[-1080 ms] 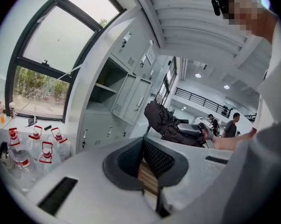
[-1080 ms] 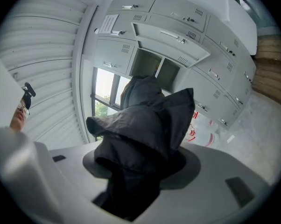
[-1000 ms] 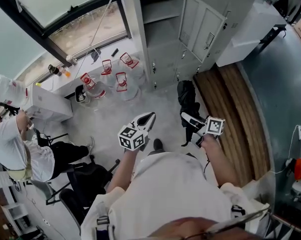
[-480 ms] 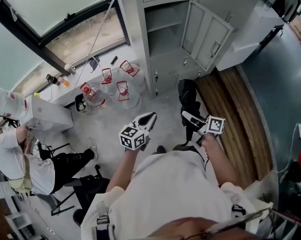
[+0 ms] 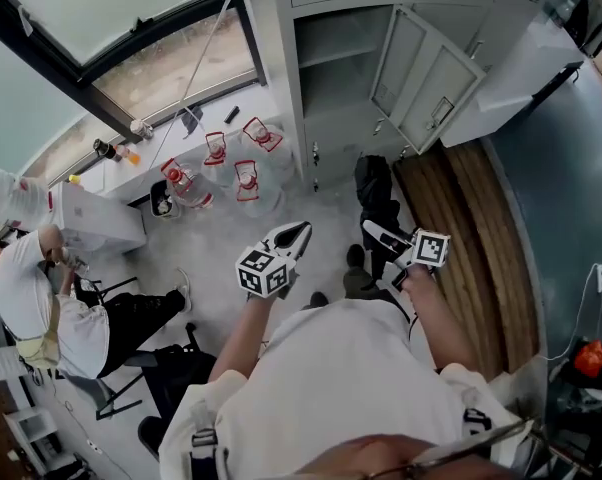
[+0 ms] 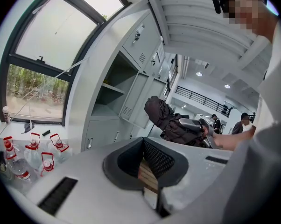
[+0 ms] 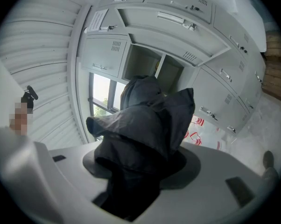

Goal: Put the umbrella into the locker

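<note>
My right gripper (image 5: 379, 236) is shut on a folded black umbrella (image 5: 374, 190), whose bunched fabric sticks out past the jaws toward the lockers. In the right gripper view the umbrella (image 7: 145, 125) fills the jaws and hides both pads. A grey locker (image 5: 338, 63) stands ahead with one compartment open and its door (image 5: 428, 80) swung out to the right. My left gripper (image 5: 291, 238) is level with the right one, open by a narrow gap and holding nothing. The left gripper view shows the left gripper (image 6: 141, 164), the umbrella (image 6: 165, 119) and the open locker (image 6: 111, 93) beyond.
Several water bottles with red handles (image 5: 221, 163) stand on the floor left of the lockers, under a large window (image 5: 111, 28). A person (image 5: 41, 303) sits at the far left beside a white box (image 5: 101, 220). A wooden floor strip (image 5: 481, 238) runs along the right.
I have walked closer to the lockers: the open compartment and its door now sit lower and larger in the head view. Both grippers keep their pose, the umbrella still held.
</note>
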Demonstrator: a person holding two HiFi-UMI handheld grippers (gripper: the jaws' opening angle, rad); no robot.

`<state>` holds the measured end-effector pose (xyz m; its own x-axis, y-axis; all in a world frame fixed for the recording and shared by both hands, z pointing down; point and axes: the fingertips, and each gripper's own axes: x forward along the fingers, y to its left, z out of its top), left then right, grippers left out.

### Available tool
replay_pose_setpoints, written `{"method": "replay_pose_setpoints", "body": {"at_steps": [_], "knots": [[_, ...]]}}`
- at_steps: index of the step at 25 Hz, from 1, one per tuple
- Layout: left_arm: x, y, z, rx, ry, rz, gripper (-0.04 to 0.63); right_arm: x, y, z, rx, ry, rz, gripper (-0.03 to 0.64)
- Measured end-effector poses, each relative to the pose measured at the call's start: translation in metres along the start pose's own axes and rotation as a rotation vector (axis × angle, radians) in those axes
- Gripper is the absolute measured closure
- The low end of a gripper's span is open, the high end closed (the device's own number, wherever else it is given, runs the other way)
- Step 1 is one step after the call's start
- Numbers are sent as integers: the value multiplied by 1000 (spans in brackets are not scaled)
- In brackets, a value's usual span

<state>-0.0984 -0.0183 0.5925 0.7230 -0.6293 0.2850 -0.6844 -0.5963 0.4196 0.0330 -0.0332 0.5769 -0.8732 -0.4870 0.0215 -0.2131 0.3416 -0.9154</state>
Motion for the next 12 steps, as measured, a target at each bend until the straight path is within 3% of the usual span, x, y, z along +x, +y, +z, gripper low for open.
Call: {"method": "replay_pose_setpoints", "body": {"at_steps": [12], "knots": [[80, 26, 46, -36, -42, 117, 592, 40, -33, 99, -74, 123, 63, 370]]}}
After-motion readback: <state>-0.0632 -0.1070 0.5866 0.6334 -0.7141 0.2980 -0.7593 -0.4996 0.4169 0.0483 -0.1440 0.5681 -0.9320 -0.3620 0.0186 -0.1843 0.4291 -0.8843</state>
